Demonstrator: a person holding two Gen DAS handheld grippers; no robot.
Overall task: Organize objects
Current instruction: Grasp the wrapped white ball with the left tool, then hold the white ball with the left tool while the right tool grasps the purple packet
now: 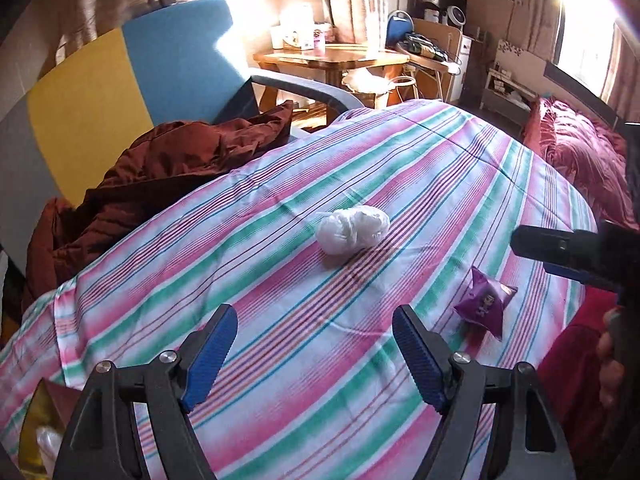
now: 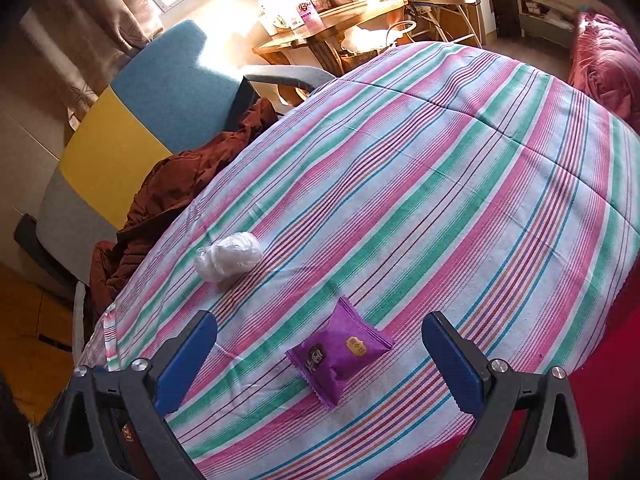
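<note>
A crumpled white plastic bag lies on the striped bedsheet. A purple snack packet lies nearer the front. My left gripper hangs open over bare sheet, short of the white bag, with nothing between its blue pads. My right gripper is open with its jaws on either side of the purple packet, the pads clear of it. In the left wrist view the right gripper's black body juts in from the right above the packet.
A brown jacket lies heaped at the bed's left edge against a blue and yellow armchair. A wooden table with jars stands behind. A red quilt lies at the right.
</note>
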